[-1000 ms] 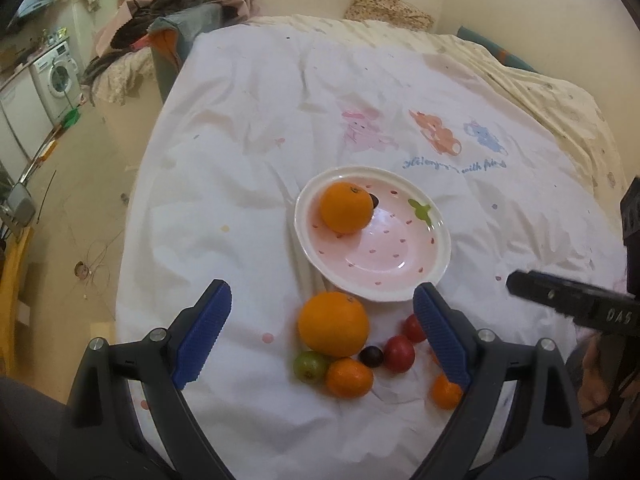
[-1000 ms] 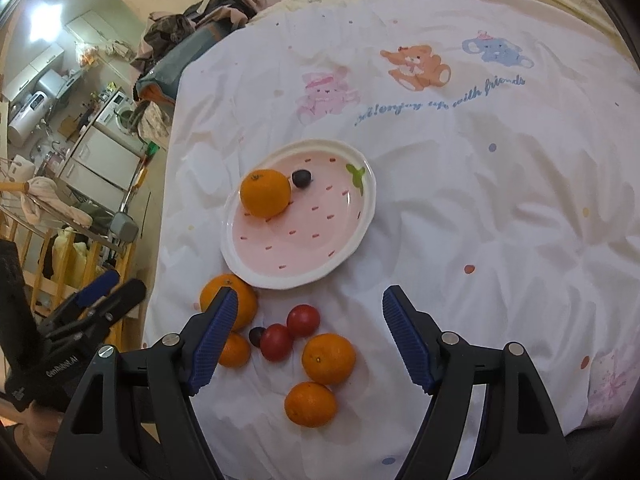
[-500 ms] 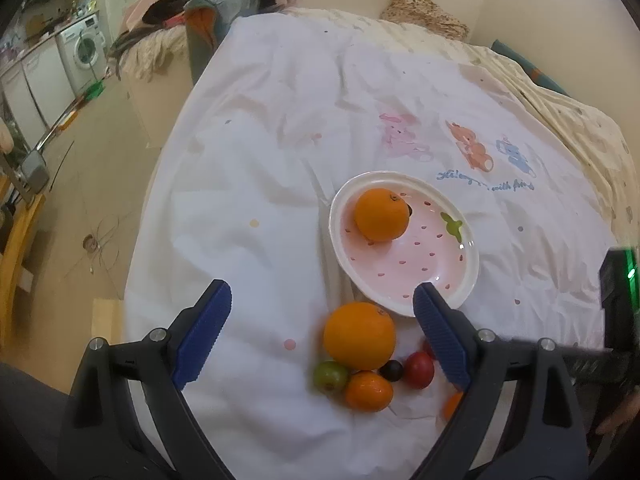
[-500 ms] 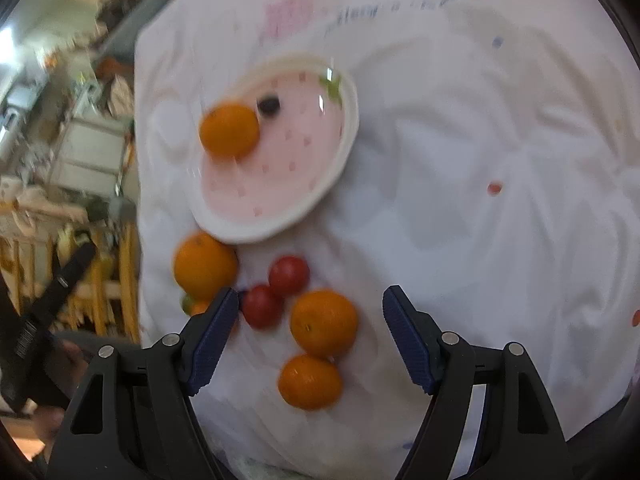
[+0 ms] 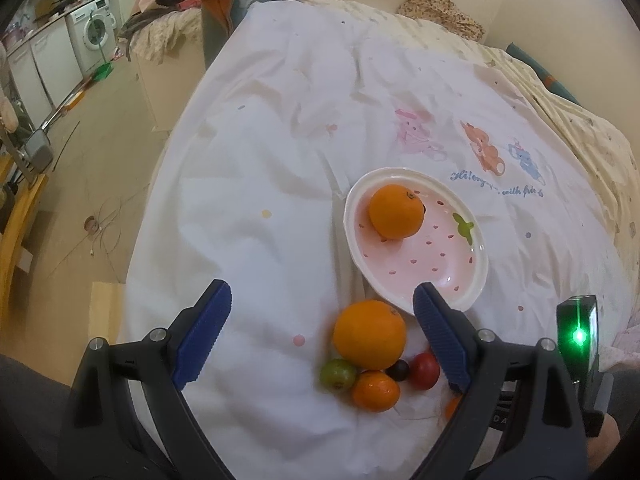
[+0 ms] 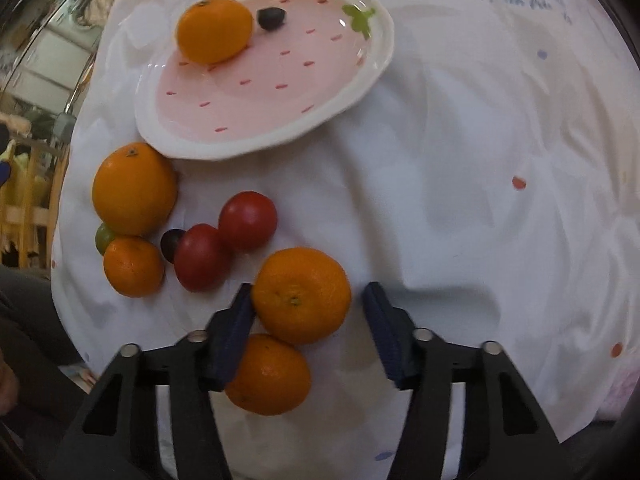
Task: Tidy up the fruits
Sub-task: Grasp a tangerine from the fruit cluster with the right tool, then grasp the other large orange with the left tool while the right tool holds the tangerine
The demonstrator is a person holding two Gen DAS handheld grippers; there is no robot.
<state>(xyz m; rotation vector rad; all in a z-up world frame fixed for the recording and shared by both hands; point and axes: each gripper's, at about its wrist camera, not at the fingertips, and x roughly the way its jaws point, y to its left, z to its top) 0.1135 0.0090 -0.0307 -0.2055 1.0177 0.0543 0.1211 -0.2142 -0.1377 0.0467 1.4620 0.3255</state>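
Dropping lower than half a second earlier, the right gripper [image 6: 308, 312] had brought its ribbed blue pads around a dimpled mandarin [image 6: 301, 295]; the left pad touched the peel, the right pad stood just apart, so the jaws were spread, not yet pinching. A second mandarin [image 6: 267, 376] lay just beneath it on the wrinkled white sheet [image 6: 460, 200]. The glossy pink oval plate [image 6: 352, 92] held a round orange [image 6: 214, 30] and a dark grape [image 6: 271, 18]. The left gripper [image 5: 322, 332] hovered wide open above the sheet.

Both grippers' jaws spread (right narrower)
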